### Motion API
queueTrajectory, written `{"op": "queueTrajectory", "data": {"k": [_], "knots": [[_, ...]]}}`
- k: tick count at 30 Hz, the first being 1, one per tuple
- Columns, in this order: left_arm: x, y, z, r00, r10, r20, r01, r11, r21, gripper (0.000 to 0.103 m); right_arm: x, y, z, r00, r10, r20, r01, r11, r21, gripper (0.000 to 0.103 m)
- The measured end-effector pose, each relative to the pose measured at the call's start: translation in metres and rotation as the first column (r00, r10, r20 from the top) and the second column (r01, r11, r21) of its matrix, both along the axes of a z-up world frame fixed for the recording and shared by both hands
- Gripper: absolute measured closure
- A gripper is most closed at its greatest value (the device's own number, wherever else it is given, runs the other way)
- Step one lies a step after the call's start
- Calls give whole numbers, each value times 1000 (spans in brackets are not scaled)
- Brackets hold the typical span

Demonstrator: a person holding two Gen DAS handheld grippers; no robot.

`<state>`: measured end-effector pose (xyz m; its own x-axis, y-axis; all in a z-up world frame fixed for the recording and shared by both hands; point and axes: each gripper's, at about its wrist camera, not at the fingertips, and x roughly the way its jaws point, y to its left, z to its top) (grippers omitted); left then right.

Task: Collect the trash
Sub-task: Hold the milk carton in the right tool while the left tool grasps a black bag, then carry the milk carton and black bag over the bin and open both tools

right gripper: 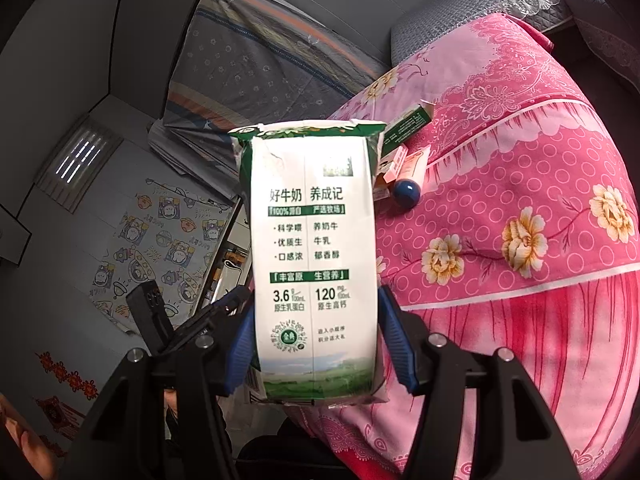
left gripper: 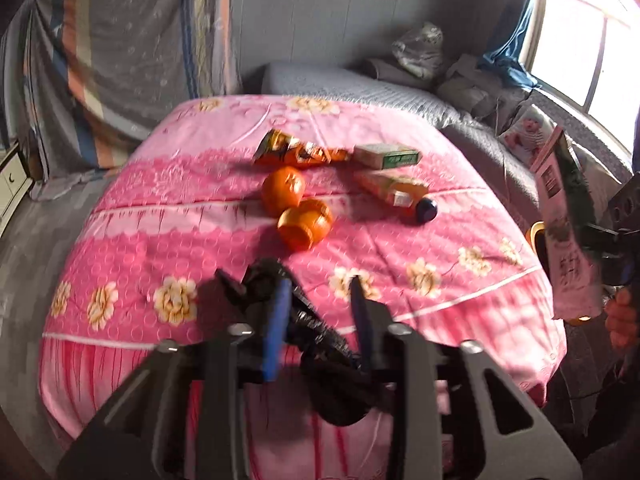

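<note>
My right gripper (right gripper: 316, 340) is shut on a white and green milk carton (right gripper: 314, 248) and holds it off the bed's near right edge; the carton also shows in the left wrist view (left gripper: 564, 236). My left gripper (left gripper: 318, 312) holds a crumpled black plastic bag (left gripper: 320, 344) between its fingers, above the front of the pink floral bedspread (left gripper: 200, 216). On the bedspread lie an orange snack wrapper (left gripper: 298, 152), two orange peels (left gripper: 282, 190) (left gripper: 306, 224), a green and white box (left gripper: 386, 156) and an orange bottle with a dark blue cap (left gripper: 396, 194).
A grey quilted mattress (left gripper: 360, 88) with a pile of clothes (left gripper: 472, 80) lies behind the pink bedspread. A bright window (left gripper: 580, 40) is at the right. A striped cloth (left gripper: 132, 52) hangs at the left. A cartoon-printed mat (right gripper: 160, 240) lies on the floor.
</note>
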<state>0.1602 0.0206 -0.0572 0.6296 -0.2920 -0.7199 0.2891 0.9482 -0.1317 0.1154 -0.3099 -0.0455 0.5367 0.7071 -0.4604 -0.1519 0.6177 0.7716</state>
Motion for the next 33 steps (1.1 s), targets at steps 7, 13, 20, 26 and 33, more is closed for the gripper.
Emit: {"op": "queueTrajectory", "data": {"k": [7,13,20,26,33], "knots": [[24,-2,-43,995,29,-96,-27,999,22,32,9,17,-5,999,47,-10,-47,999,-5,49],[38,5,-60,983,79,-168,-77,997,17,73,4,13,0,999,37,-1,-37,999,-20,49],[0,-2,14,994,88,68,-88,996,1,77,0,7,4,999,29,19,-29,1000,-12,49],[-24,-44,73,967,29,254,-32,999,10,77,-4,4,5,1000,21,22,-21,1000,-10,49],[-42,-101,103,932,-117,342,117,993,23,77,-19,-25,12,997,-53,48,54,998,-12,49]]}}
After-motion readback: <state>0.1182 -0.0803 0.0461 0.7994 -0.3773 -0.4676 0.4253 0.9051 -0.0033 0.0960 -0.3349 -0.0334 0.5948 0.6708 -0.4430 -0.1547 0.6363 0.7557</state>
